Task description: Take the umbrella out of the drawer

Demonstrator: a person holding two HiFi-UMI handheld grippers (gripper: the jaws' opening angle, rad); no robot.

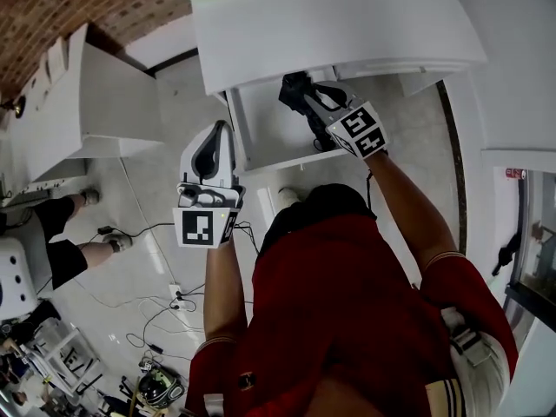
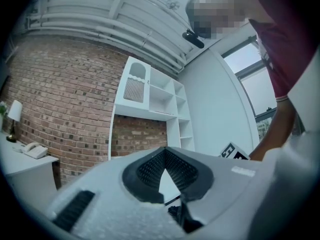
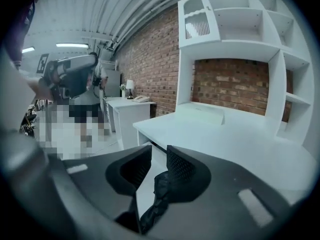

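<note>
The white bench (image 1: 347, 24) has its drawer (image 1: 269, 133) standing open beneath the top, which leaves room to reach in from above. The right gripper (image 3: 159, 154) dips into that drawer with its jaws slightly spread, a narrow gap between them, probably so that it can straddle the umbrella (image 3: 156, 199). The left gripper (image 2: 164, 150) is held beside the drawer, pressed together on nothing, likely to keep out of the way. The umbrella lies in the drawer at the right gripper's tips. It is black, folded, soft crumpled cloth. Whether a pad already touches it is hard to say.
</note>
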